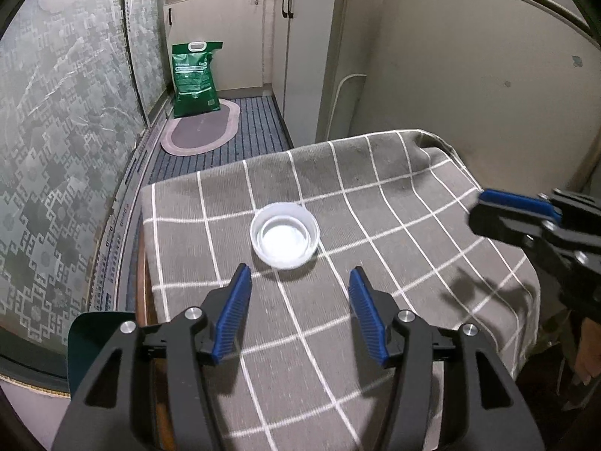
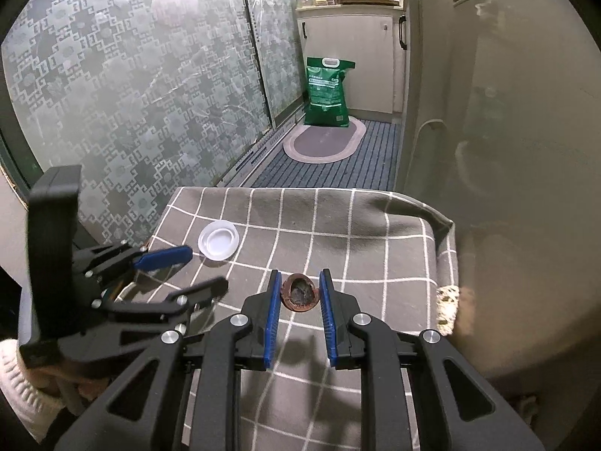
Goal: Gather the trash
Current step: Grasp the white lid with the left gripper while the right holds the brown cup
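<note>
A white plastic cap [image 1: 284, 239] lies open side up on the grey checked tablecloth [image 1: 375, 188]. My left gripper [image 1: 300, 268] hovers just short of it, open, with nothing between its blue pads. In the right wrist view the same cap [image 2: 218, 239] sits near the cloth's left edge, with the left gripper [image 2: 206, 267] beside it. My right gripper [image 2: 301, 272] is shut on a brown, hollow shell-like scrap [image 2: 300, 293], held slightly above the cloth [image 2: 338, 225]. From the left wrist view the right gripper [image 1: 479, 212] shows at the right edge.
A green bag [image 1: 195, 75] stands on an oval mat [image 1: 203, 131] on the floor beyond the table. Frosted glass doors [image 1: 75, 112] run along the left, cabinets [image 1: 308, 56] and a pale appliance [image 1: 469, 75] on the right. A white knitted sleeve [image 2: 18, 383] shows.
</note>
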